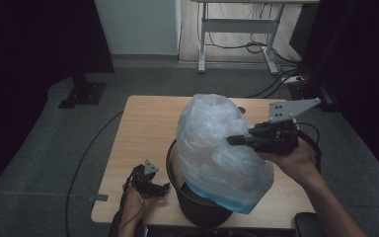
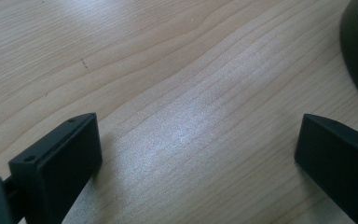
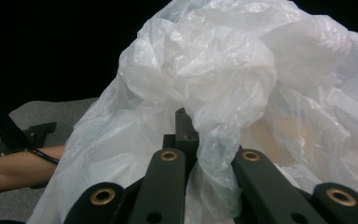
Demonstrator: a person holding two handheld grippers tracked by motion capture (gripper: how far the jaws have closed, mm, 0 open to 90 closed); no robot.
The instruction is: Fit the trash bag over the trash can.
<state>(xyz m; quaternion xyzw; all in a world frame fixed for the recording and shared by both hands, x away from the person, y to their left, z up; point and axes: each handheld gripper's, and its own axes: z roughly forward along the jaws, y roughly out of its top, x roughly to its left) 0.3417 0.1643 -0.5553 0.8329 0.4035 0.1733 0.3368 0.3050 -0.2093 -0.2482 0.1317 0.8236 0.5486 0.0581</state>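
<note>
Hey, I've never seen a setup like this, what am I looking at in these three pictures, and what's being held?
A person works at a wooden table with a hand-held gripper in each hand. The high view looks down from above; the other two come from cameras riding on the grippers. The right gripper has its fingers shut on a white plastic bag, which billows over a black bin. The left gripper rests open beside the bin, its fingers wide apart over bare wood.
</note>
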